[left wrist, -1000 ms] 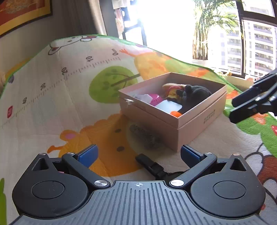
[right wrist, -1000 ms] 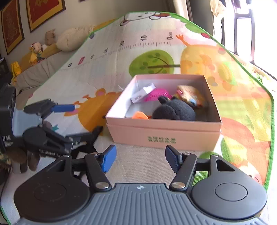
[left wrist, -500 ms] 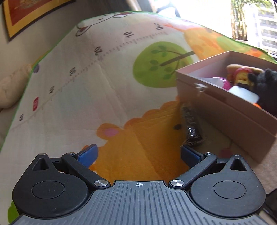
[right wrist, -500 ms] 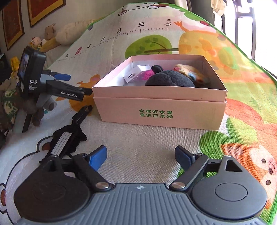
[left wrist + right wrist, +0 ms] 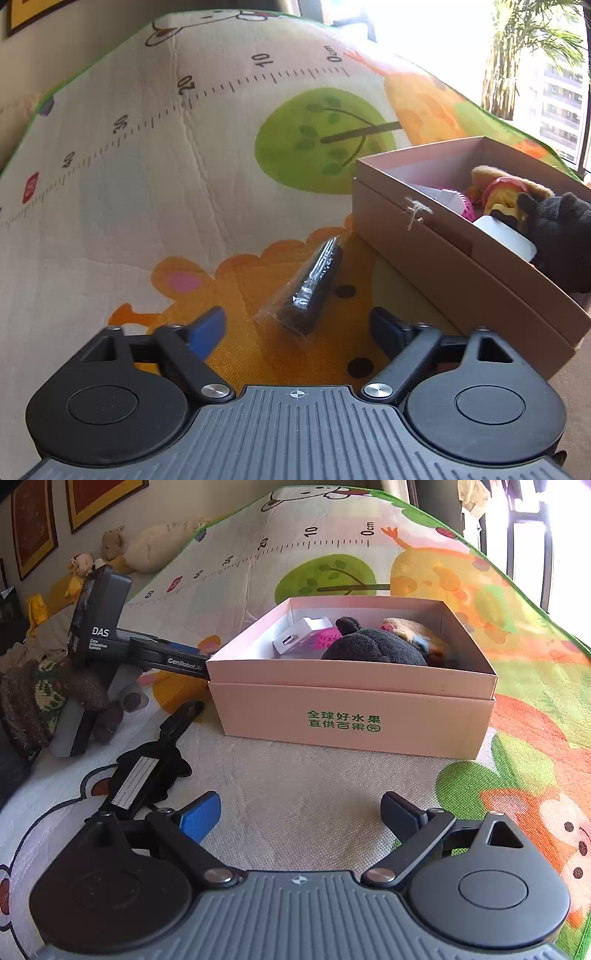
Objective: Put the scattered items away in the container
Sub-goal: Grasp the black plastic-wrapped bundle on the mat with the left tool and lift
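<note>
A dark stick-shaped item in clear plastic wrap [image 5: 314, 288] lies on the play mat beside the pink box's [image 5: 461, 273] left corner. My left gripper [image 5: 297, 328] is low over it. Its jaws are closing, the item's near end sits between the fingertips, and the pads do not touch it. The pink box [image 5: 351, 716] holds a black plush [image 5: 373, 646], a pink item, a small white box and a yellow plush. My right gripper [image 5: 301, 815] hovers in front of the box, jaws opening with nothing between them. A black luggage tag [image 5: 147, 771] lies on the mat to its left.
The left tool's camera housing [image 5: 99, 627] stands left of the box, with brown knitted fabric [image 5: 33, 705] at its handle. Soft toys [image 5: 147, 550] line the wall beyond the mat's far left edge. A bright window runs along the right side.
My left gripper swung left and came in low on the wrapped item beside the box, and its jaws narrowed. My right gripper sank toward the mat and its jaws widened.
</note>
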A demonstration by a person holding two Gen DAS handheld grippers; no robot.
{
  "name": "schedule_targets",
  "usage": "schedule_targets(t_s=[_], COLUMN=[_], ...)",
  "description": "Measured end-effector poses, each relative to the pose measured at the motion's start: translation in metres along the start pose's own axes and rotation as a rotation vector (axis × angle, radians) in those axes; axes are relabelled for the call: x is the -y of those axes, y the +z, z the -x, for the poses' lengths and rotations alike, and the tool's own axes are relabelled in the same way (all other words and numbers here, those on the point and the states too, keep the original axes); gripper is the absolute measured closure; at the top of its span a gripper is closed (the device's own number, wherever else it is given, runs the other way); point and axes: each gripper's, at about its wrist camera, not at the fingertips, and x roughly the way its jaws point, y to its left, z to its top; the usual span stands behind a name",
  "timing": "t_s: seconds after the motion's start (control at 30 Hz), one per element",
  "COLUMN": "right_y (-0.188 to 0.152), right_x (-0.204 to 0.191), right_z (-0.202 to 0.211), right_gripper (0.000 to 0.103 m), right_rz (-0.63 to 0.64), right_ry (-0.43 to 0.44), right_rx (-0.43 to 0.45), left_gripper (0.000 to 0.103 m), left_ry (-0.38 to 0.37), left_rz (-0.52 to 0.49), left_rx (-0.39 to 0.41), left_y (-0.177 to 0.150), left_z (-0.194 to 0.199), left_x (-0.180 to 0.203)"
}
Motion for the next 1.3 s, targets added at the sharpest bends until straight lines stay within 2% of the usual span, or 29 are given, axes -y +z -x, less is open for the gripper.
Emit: schedule_targets(t_s=[0.03, 0.13, 0.2, 0.3, 0.33, 0.53, 0.57, 0.6, 0.73, 0.8, 0.83, 0.9, 1.03, 1.1, 1.2, 1.3], right_y=[0.0, -0.001, 0.0, -0.001, -0.001, 0.0, 0.0, -0.001, -0.001, -0.002, -0.002, -0.003, -0.002, -0.003, -0.004, -0.004], right_x=[0.0, -0.001, 0.0, 0.001, 0.002, 0.008, 0.009, 0.009, 0.008, 0.009, 0.009, 0.008, 0.004, 0.0, -0.003, 0.004], right_z=[0.0, -0.001, -0.002, -0.002, -0.002, -0.001, -0.001, 0.0, 0.0, 0.001, 0.002, 0.002, -0.002, -0.003, -0.004, -0.004], right_gripper=[0.009, 0.007, 0.007, 0.006, 0.006, 0.005, 0.005, 0.005, 0.004, 0.004, 0.004, 0.004, 0.002, 0.002, 0.002, 0.0], right_rz=[0.001, 0.001, -0.002, -0.01, -0.014, -0.057, -0.062, -0.065, -0.072, -0.081, -0.084, -0.087, -0.065, -0.048, -0.047, -0.084], right_ry=[-0.001, 0.002, 0.002, -0.001, 0.0, -0.011, -0.013, -0.015, -0.041, -0.063, -0.069, -0.085, -0.129, -0.17, -0.215, -0.211], right_rx=[-0.001, -0.001, -0.001, 0.002, 0.003, 0.015, 0.017, 0.018, 0.02, 0.021, 0.022, 0.024, 0.004, -0.005, -0.006, -0.006], left_gripper=[0.028, 0.033, 0.056, 0.065, 0.065, 0.074, 0.086, 0.088, 0.087, 0.083, 0.078, 0.051, 0.048, 0.048, 0.048, 0.048], left_ry=[0.005, 0.012, 0.017, 0.013, 0.016, -0.016, -0.024, -0.039, -0.114, -0.143, -0.147, -0.119, -0.085, -0.025, 0.026, 0.07], left_rz=[0.022, 0.05, 0.07, 0.09, 0.089, 0.082, 0.077, 0.075, 0.058, 0.05, 0.049, 0.048, 0.074, 0.071, 0.117, 0.161], left_rx=[-0.001, -0.013, -0.022, -0.028, -0.027, 0.02, 0.031, 0.044, 0.093, 0.102, 0.098, 0.084, 0.09, 0.101, 0.055, 0.0], left_y=[0.003, 0.01, 0.011, 0.01, 0.009, -0.011, -0.016, -0.021, -0.043, -0.053, -0.058, -0.064, -0.056, -0.046, -0.031, -0.023], left_z=[-0.004, -0.011, -0.012, -0.005, -0.001, 0.061, 0.073, 0.089, 0.141, 0.159, 0.164, 0.167, 0.15, 0.131, 0.092, 0.061], left_x=[-0.001, -0.002, -0.003, -0.007, -0.007, 0.001, 0.004, 0.008, 0.03, 0.039, 0.042, 0.048, 0.047, 0.046, 0.034, 0.02])
